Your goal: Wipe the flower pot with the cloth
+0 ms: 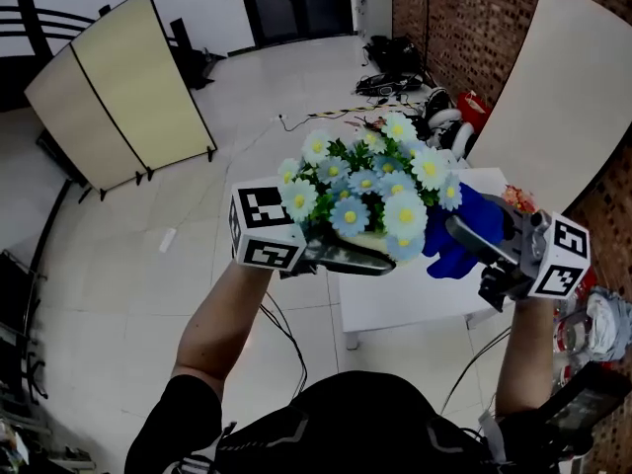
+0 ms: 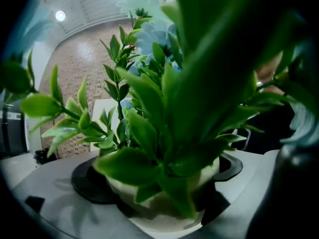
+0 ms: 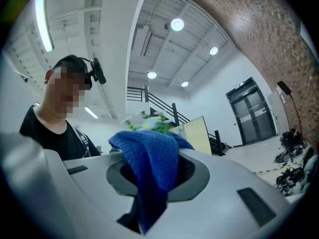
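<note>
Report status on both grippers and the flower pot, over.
Left gripper shut on flower pot, held above white table. Right gripper shut on blue cloth, beside pot, contact unclear. Leaves overhang pot wall.

In left claw, flower pot; in right claw, cloth.

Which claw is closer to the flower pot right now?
Left. The left claw grips the flower pot; the right claw holds the cloth just beside the flowers.
</note>
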